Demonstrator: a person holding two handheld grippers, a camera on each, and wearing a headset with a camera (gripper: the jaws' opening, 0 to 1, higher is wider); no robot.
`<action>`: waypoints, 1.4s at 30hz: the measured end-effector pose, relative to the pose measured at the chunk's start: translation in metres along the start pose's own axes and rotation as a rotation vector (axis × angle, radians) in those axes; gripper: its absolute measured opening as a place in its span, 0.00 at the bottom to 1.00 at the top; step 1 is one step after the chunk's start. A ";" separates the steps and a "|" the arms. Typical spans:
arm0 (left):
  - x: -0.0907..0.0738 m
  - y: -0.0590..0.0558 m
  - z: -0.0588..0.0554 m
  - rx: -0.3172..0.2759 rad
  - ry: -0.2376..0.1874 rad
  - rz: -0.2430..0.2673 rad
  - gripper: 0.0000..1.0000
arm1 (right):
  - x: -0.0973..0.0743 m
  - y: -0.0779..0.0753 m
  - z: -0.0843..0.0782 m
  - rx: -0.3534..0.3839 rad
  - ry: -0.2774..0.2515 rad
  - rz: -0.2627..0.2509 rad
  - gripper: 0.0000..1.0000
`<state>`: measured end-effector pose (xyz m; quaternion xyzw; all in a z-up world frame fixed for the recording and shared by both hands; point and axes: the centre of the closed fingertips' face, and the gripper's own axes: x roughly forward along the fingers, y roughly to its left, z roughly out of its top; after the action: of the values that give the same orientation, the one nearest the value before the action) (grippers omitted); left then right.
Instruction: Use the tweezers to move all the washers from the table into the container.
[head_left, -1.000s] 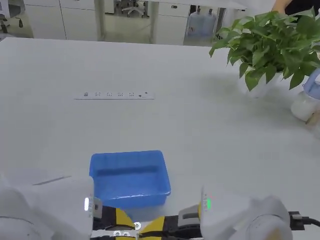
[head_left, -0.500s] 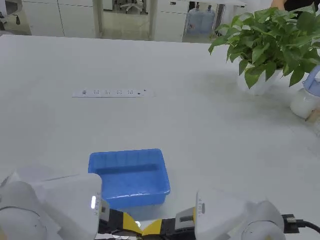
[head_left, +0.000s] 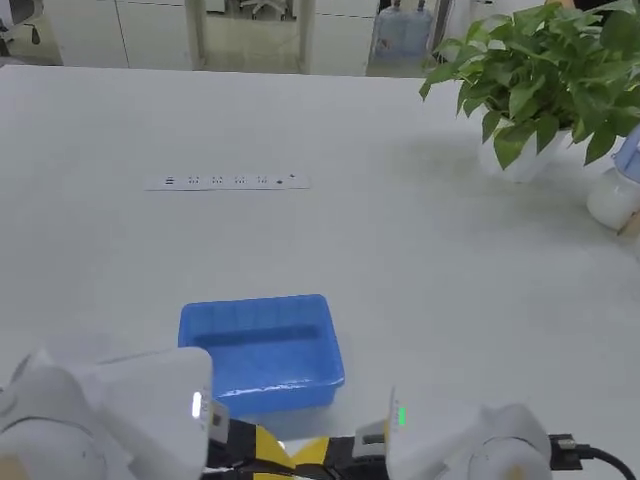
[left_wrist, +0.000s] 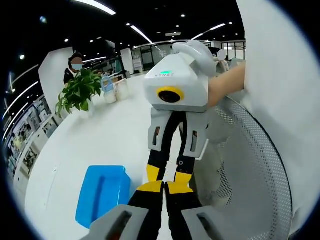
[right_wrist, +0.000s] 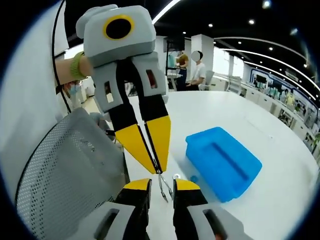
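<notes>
left gripper clenched on tweezers, tips angled down at table just off container near corner, prob to reach the small washer lying there. right gripper jaws flank tweezers w/ slight gap; can't tell if squeezing.

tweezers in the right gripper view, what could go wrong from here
1. The tweezers hang from the very tips of the left gripper, so they may twist or slip when pressed on the washer.
2. The right gripper has its jaws either side of the tweezers, close to the left one; a small move could knock them.
3. The small washer could skid away rather than reach the container.
</notes>
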<state>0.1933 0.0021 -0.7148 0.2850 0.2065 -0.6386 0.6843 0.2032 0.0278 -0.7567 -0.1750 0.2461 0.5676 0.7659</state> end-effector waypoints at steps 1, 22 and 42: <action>0.000 0.000 0.000 -0.001 -0.002 0.001 0.00 | 0.001 0.000 0.000 -0.005 0.000 0.004 0.14; -0.002 0.013 -0.006 -0.039 0.039 0.046 0.00 | 0.001 -0.008 -0.002 0.059 -0.013 0.000 0.13; 0.002 0.026 -0.010 -0.061 0.020 0.018 0.00 | -0.013 -0.011 -0.018 0.119 -0.004 -0.041 0.14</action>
<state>0.2197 0.0074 -0.7200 0.2722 0.2304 -0.6229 0.6963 0.2075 0.0047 -0.7644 -0.1330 0.2744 0.5365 0.7869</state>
